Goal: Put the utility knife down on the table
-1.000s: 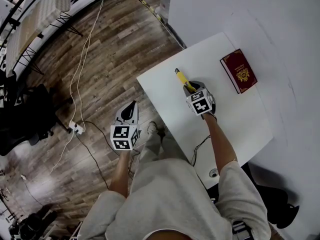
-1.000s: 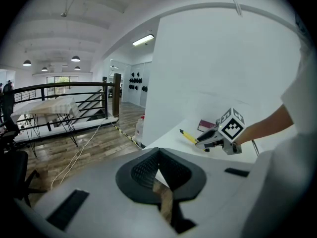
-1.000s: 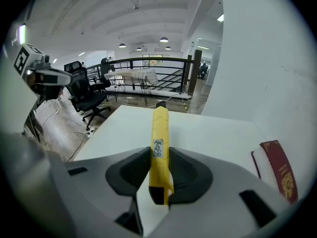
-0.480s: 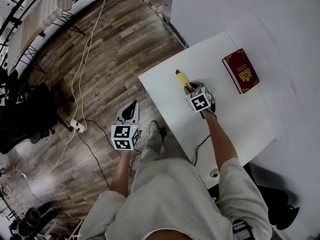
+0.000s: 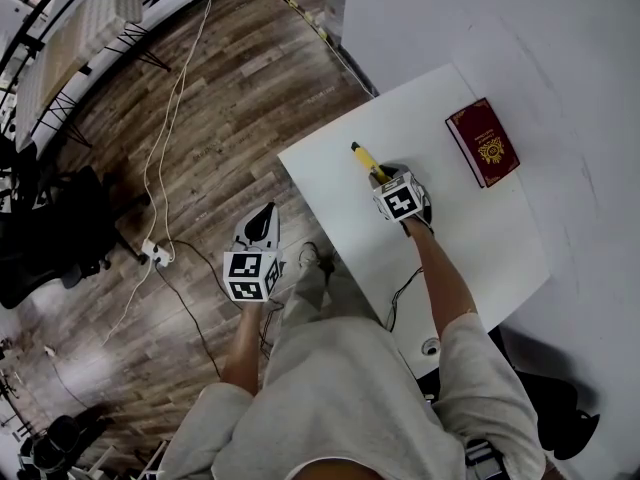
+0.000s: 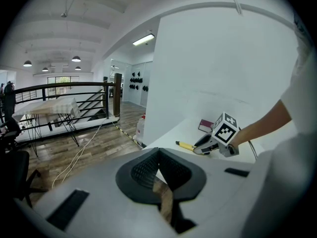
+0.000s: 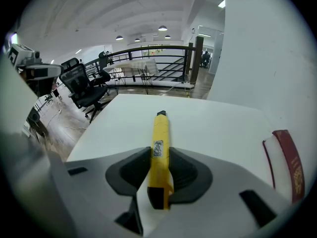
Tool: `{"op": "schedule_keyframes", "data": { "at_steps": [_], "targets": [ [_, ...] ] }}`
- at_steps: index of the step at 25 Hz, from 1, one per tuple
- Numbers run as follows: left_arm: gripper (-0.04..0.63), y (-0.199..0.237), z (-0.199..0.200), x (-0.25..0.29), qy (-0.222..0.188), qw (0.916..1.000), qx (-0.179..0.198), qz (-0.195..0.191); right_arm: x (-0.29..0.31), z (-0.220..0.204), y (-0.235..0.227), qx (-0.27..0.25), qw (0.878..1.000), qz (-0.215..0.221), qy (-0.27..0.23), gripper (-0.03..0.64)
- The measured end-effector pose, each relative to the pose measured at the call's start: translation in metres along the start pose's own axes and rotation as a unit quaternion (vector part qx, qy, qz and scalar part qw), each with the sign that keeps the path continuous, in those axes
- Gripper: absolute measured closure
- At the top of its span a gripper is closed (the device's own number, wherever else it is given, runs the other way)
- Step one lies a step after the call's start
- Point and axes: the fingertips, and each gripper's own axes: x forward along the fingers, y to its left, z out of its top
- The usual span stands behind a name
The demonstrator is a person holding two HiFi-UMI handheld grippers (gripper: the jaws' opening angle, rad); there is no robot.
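Over the white table (image 5: 470, 238), the right claw (image 5: 384, 176) clamps a slim yellow utility knife (image 5: 363, 157), black-tipped.

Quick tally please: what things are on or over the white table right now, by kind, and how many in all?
Yellow utility knife: 1, held in the right gripper
Dark red booklet: 1, lying flat on the table
Total: 2
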Motion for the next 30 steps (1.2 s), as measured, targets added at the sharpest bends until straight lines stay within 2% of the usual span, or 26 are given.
{"op": "schedule_keyframes", "data": {
  "at_steps": [12,16,19,24,30],
  "targets": [
    [0.589,0.003,0.000,-0.003,-0.002,1.0000,-0.001,0.001,-0.001,0.004,0.002,-0.007,1.000,-0.007,-0.003,0.502],
    [0.589,0.000,0.000,-0.004,-0.002,1.0000,0.000,0.001,-0.001,-0.001,0.005,-0.014,1.000,0.004,0.000,0.405],
    [0.589,0.000,0.001,-0.005,-0.002,1.0000,0.001,0.000,-0.003,0.001,0.005,-0.016,1.000,0.004,-0.005,0.365],
    [0.589,-0.003,0.002,-0.006,-0.004,1.0000,0.002,-0.002,-0.010,0.006,0.003,-0.012,1.000,-0.001,-0.024,0.365],
    [0.589,-0.007,0.005,-0.007,-0.008,0.9999,0.005,-0.005,-0.020,0.010,0.008,-0.002,0.999,-0.005,-0.046,0.409]
  ]
}}
